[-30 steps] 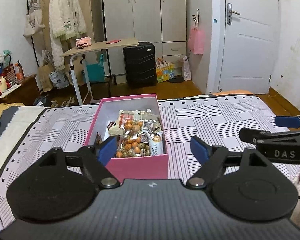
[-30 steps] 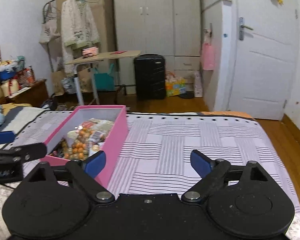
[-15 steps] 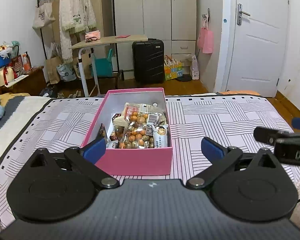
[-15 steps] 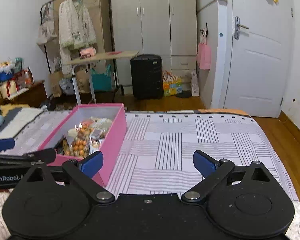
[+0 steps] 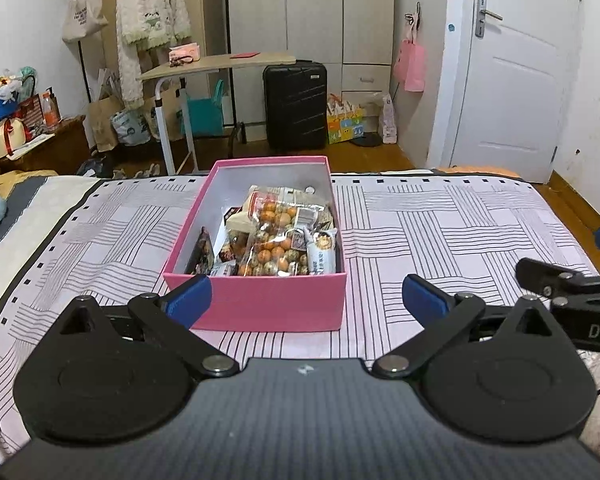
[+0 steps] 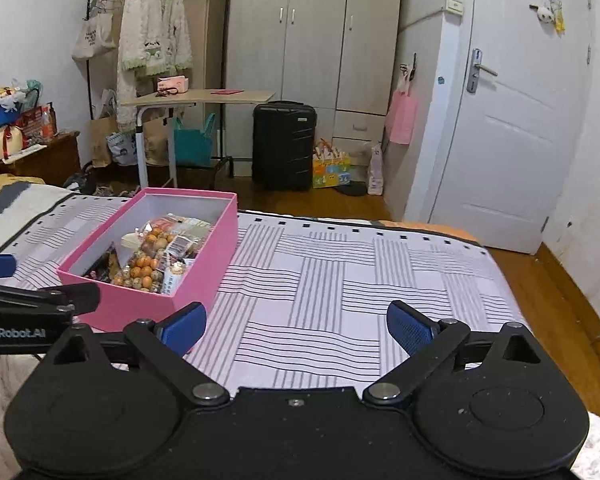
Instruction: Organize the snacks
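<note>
- Centrally, the snacks (image 5: 278, 236) lie heaped inside the pink box (image 5: 260, 304): a clear bag of orange and speckled balls on top, smaller wrapped packets around it, all bunched toward the box's near end; the far end shows bare floor.
- The box sits open, no lid in view, on the striped bedspread (image 5: 440, 220), whose visible surface carries no loose packets.
- My left gripper (image 5: 306, 294) hangs just short of the box's near wall, jaws wide apart and holding nothing.
- My right gripper (image 6: 296, 328) hovers over bare bedspread to the box's right, jaws likewise spread and unladen.
- Step in hand, as I judge it: ambiguous. Snacks gathered in the box fit either a finished collecting or a pile awaiting sorting, so I name no next move.
</note>
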{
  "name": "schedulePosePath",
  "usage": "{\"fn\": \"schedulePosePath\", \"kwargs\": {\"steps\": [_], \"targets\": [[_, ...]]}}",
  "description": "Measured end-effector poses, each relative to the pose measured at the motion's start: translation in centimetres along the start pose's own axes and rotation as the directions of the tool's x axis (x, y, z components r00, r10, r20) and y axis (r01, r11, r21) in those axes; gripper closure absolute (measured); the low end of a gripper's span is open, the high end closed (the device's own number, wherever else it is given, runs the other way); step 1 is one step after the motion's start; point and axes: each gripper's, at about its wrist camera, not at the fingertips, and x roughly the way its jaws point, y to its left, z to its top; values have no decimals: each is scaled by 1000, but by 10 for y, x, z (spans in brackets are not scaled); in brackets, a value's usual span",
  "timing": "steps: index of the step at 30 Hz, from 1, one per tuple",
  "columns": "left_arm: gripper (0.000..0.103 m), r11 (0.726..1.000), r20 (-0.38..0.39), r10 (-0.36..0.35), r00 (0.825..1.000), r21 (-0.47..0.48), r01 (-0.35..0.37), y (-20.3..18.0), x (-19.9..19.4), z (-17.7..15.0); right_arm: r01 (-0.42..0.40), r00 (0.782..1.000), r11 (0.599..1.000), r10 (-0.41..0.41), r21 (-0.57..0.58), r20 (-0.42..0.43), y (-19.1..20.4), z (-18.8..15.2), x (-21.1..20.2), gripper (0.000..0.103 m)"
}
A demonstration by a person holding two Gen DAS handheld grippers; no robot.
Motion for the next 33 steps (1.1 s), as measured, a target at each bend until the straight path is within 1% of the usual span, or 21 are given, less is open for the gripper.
{"fn": "schedulePosePath", "kwargs": {"steps": [7,11,18,28,33], "targets": [[0,999,9,39,999,0,-39,4,-3,-3,-3,1000,999,3,32,-9,-5,-2,-1,4],[0,999,16,43,999,-4,-43,5,-5,-3,-4,1000,999,4,33,-16,-5,-3,-1,4],[0,998,30,59,998,17,-60,1,-7,-3,5,999,999,-3,45,-44,-7,-4,4,4],[0,995,37,96,995,34,-98,-2,-7,-5,7,999,999,-5,34,-52,-7,-5,5,4],[0,994,40,97,994,38,-99,-3,-7,-6,10,998,999,-8,33,-54,-7,-6,5,4]]}}
